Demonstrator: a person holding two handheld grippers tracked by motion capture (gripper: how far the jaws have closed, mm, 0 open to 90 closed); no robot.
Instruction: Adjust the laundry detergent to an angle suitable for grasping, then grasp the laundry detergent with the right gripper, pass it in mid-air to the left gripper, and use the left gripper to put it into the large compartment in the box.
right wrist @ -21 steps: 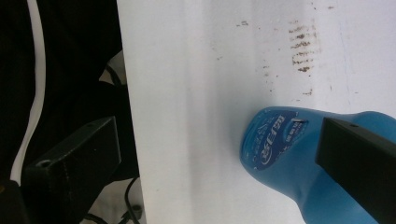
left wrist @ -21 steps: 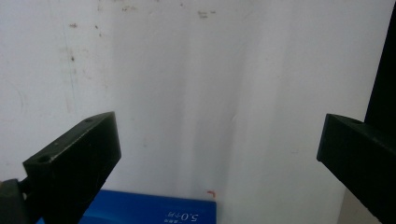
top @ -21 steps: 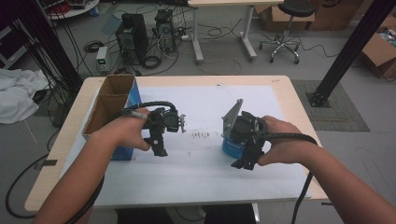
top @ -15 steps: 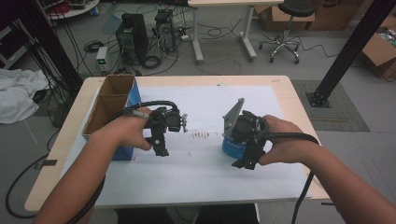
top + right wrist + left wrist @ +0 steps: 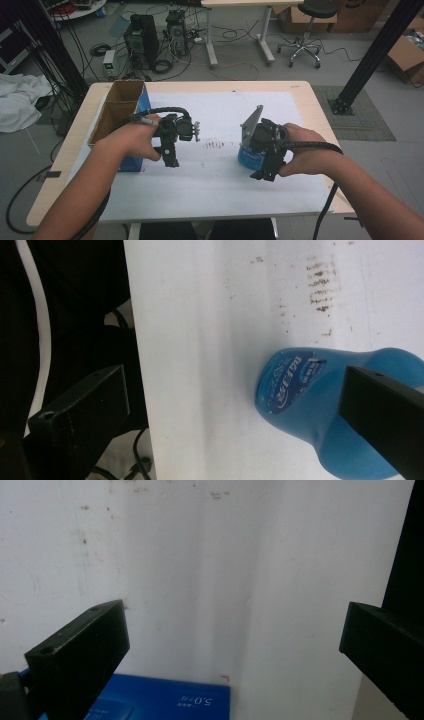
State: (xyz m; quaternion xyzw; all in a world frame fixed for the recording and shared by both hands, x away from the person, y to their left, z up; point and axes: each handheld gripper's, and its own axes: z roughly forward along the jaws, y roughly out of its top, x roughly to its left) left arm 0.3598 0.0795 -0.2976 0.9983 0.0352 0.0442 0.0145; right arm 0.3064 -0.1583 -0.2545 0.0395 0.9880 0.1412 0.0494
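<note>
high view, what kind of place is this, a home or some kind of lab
Most likely a lab or workshop, not a home. Behind the table stand computer towers amid loose cables on the floor, with a rolling stool and cardboard boxes nearby. A black metal frame post also suggests a recording rig.

The blue bottle (image 5: 248,156) sits half hidden under the right gripper (image 5: 264,172) in the high view, and its top runs off the frame in the right gripper view. Beside the bottle, the dark marks (image 5: 215,145) are too small to read. The blue box (image 5: 165,700) is cut by the bottom edge.
</note>
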